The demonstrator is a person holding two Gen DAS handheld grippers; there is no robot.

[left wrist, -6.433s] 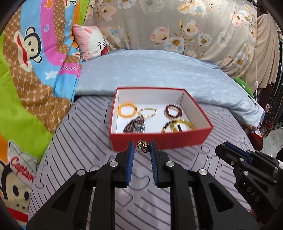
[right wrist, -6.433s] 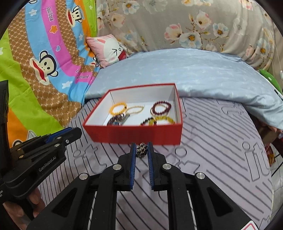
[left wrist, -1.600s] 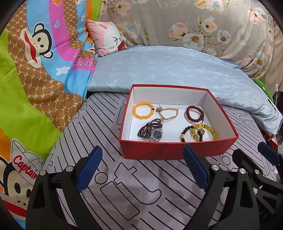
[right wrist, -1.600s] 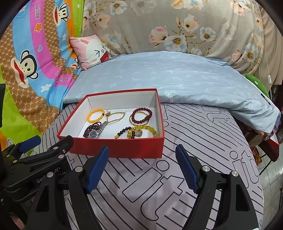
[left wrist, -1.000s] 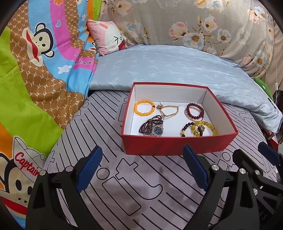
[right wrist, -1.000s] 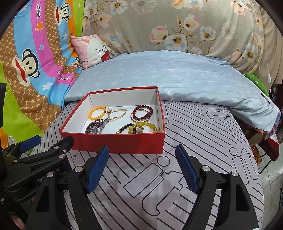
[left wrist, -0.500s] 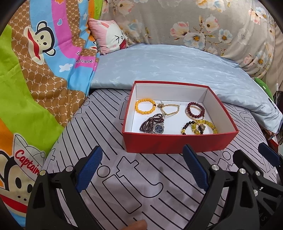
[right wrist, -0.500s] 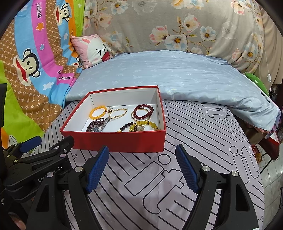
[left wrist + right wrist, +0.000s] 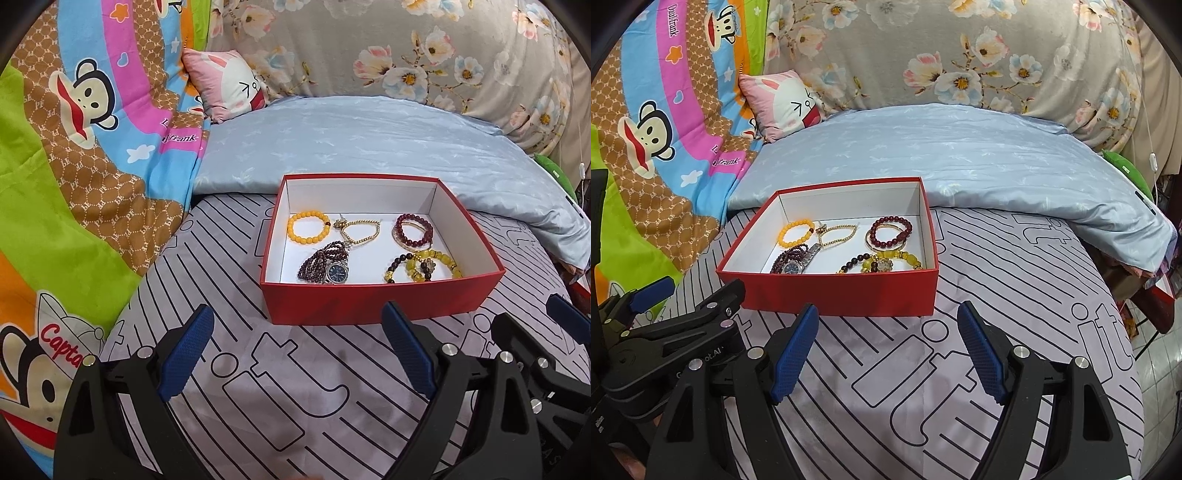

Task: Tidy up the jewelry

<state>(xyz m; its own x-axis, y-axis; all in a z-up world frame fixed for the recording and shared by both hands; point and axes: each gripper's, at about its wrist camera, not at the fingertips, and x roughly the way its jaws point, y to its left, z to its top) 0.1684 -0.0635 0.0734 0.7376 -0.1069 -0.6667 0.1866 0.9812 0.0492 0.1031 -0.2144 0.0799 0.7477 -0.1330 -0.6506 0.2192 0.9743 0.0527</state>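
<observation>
Left gripper: our left gripper (image 9: pixel 297 349) has its blue-padded fingers spread wide with nothing between them, above the striped bedsheet (image 9: pixel 258 406) just short of the box's near wall.
Right gripper: our right gripper (image 9: pixel 886 354) stands equally wide apart and empty, also just short of the near wall; from this view the left gripper shows at the lower left edge.
Red box: the red box (image 9: pixel 369 301), white inside and lidless, sits on the bedsheet near its far edge, its back close to the blue quilt (image 9: pixel 369 147).
Orange bracelet: we see the orange bead bracelet (image 9: pixel 308 226) lying flat in the box's far left corner.
Gold chain: the gold chain bracelet (image 9: pixel 360 230) lies beside the orange one, along the far wall's middle.
Dark red bracelet: the dark red bead bracelet (image 9: pixel 413 229) lies in the far right corner, with a thin bangle under it.
Watch: the wristwatch (image 9: pixel 337 273) rests toward the near left, its face touching a coil of dark purple beads (image 9: pixel 317 260).
Yellow bracelet: the yellow bead bracelet (image 9: pixel 432 262) lies in the near right corner, overlapping a strand of dark beads, with a small flower-shaped ornament on top.
Surroundings: a cartoon monkey blanket (image 9: pixel 74 166) borders the bedsheet's left edge; a pink cushion (image 9: pixel 229 86) and floral fabric (image 9: pixel 406 55) stand beyond the quilt.
</observation>
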